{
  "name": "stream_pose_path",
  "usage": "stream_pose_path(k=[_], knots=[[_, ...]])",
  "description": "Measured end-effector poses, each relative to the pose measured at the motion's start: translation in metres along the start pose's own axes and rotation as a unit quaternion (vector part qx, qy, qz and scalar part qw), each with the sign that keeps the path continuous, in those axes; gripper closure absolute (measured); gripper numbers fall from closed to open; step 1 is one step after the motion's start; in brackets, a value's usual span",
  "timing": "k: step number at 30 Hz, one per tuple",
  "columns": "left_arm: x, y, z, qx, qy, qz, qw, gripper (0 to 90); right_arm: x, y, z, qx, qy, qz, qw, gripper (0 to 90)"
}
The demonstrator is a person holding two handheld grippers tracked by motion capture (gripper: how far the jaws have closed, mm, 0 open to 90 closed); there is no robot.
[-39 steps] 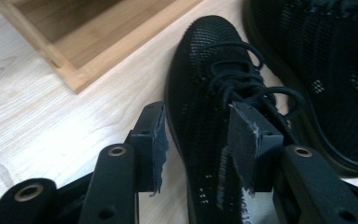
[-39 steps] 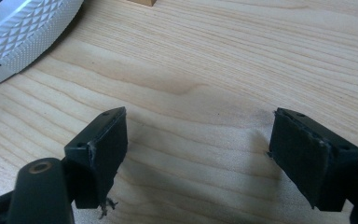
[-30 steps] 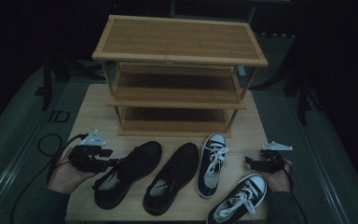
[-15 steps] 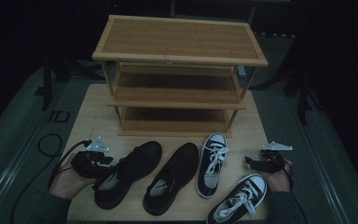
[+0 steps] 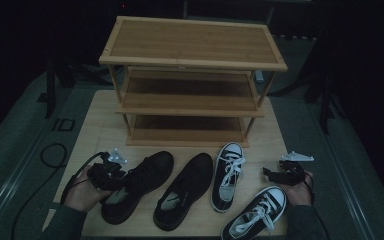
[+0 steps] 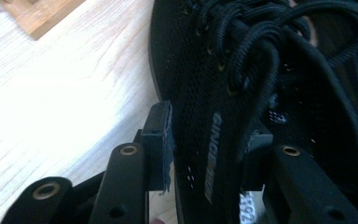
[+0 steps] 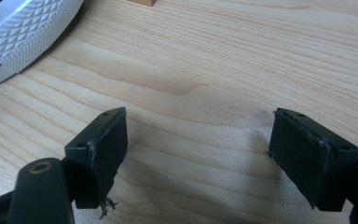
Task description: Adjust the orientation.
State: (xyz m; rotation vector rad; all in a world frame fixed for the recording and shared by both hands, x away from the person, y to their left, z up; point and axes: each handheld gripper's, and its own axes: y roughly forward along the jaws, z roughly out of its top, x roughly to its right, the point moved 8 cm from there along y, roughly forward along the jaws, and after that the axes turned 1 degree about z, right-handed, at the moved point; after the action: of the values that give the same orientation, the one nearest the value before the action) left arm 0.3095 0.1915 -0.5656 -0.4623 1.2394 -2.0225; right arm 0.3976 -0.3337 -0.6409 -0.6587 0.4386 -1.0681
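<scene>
Fixed high view: looks forward and down from above the near table edge, far enough to take in the wooden shoe rack (image 5: 192, 82) and four shoes. Left gripper view: rides on the left gripper (image 6: 207, 140), looks along its jaws, very close, straddling the black mesh shoe (image 6: 242, 93); same shoe (image 5: 137, 185) shared with the high view. Right gripper view: rides on the right gripper (image 7: 214, 154), faces down at the table (image 7: 223, 70) just ahead, close; white sneaker sole (image 7: 18, 32) at upper left.

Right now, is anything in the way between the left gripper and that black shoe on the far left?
Nothing visible. The left gripper has been closing and its jaws already straddle the black shoe, one outside its side wall, one among the laces. Whether the pads press yet is unclear.
</scene>
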Motion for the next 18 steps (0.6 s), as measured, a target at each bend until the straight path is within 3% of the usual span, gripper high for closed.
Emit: stream_pose_path(k=[4, 13, 18], knots=[[0.0008, 0.0071, 0.0043, -0.007, -0.001, 0.002, 1.0, 64.9, 0.0, 0.0, 0.0, 0.0, 0.0, 0.0, 1.0, 19.1], [0.005, 0.0084, 0.0094, -0.014, 0.009, 0.039, 0.9991, 87.6, 0.0, 0.0, 0.0, 0.0, 0.0, 0.0, 1.0, 19.1], [0.0028, 0.0076, 0.0086, -0.004, -0.01, 0.026, 0.9996, 88.4, 0.0, 0.0, 0.0, 0.0, 0.0, 0.0, 1.0, 19.1]])
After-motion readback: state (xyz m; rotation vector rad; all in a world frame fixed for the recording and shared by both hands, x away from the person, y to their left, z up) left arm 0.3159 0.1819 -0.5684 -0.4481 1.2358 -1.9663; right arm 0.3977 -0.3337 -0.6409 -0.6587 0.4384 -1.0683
